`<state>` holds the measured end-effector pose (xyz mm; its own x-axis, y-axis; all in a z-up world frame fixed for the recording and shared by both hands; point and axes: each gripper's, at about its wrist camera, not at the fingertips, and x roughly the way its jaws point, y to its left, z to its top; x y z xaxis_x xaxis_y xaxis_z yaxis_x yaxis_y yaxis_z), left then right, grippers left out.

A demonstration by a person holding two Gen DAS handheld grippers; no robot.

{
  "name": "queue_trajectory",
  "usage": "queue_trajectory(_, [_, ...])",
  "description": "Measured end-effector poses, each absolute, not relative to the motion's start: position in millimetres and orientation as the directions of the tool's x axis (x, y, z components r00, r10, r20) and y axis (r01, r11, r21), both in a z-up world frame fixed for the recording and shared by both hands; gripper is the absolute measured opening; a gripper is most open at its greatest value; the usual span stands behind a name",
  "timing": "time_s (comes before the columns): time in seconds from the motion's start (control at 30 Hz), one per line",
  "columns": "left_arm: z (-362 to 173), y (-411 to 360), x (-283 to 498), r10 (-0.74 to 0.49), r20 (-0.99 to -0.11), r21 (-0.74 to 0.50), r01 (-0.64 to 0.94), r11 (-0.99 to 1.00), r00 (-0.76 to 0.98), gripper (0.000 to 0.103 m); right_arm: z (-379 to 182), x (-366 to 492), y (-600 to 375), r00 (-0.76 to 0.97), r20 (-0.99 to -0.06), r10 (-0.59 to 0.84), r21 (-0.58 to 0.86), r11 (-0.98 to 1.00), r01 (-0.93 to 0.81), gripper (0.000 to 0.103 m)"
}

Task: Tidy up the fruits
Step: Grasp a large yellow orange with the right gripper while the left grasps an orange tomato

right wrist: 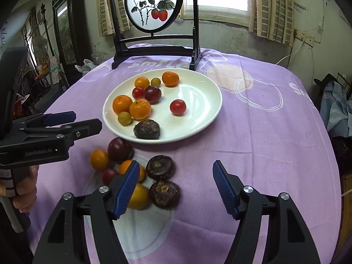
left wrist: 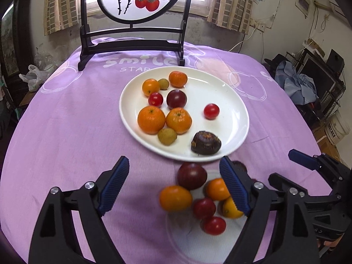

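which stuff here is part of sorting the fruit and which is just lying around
Part of the job:
- white plate holding fruit
- loose fruit on the cloth, such as the plum
- water chestnuts
- left gripper and right gripper, both open and empty

Just lying about:
- painted screen on its stand
- plastic bag
- blue clothing

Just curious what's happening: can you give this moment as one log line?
left gripper: open, empty | right gripper: open, empty | white plate: partly filled | loose fruit: on cloth
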<state>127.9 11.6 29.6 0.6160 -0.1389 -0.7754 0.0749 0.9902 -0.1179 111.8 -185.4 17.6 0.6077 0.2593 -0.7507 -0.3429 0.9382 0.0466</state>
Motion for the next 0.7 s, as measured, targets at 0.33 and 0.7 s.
queue_trajectory(0.33, [11.6,14.5,76.5,-0.078,-0.773,-0.037,0.079,0.996,0.629,0.083,-4.6,68.9,-182.5,0.589,-0.77,0.247,0.047,0.942,-0.333,0.075])
queue_trajectory(0.7, [-14.8,29.3,67.0,-0.039,-0.785,-0.023,0.034,0.999,0.618,0.087,-32.9,39.1,-171.4,0.531,-0.819,0.217,0.015,0.933,-0.359,0.075])
